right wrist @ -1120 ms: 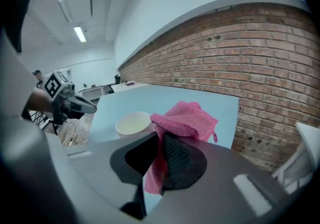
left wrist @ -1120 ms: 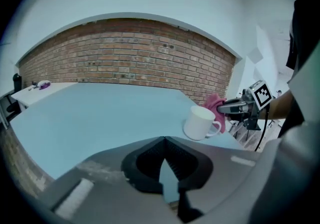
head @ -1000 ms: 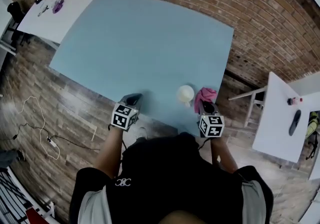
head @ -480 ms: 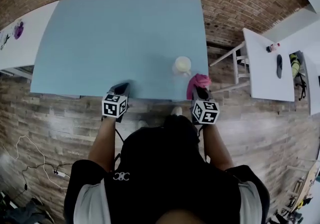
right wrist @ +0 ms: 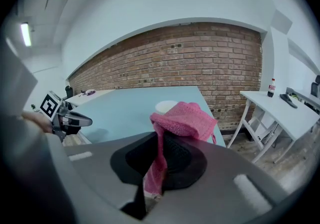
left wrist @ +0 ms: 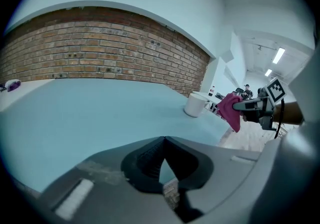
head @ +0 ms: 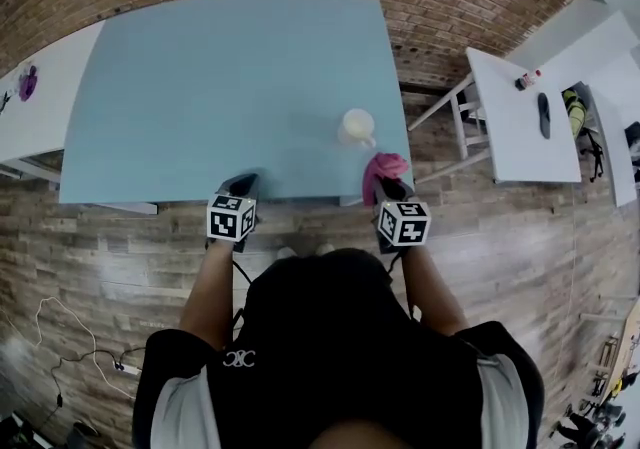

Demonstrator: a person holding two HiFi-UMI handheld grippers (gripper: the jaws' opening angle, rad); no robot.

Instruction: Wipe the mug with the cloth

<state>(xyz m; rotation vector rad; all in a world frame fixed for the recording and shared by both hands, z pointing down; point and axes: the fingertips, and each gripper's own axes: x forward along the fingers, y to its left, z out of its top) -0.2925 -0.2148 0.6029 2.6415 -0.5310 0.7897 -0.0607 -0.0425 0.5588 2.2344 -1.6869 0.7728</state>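
The right gripper [head: 386,183] pinches the cloth [head: 383,166] in its fingers near the mug [head: 356,127], ready to wipe; the left gripper [head: 240,184] has closed, empty fingers.

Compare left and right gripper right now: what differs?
The right gripper is shut on the pink cloth; the left gripper is shut on nothing. The right one sits close to the mug; the left one is farther off. Both are at the table's near edge.
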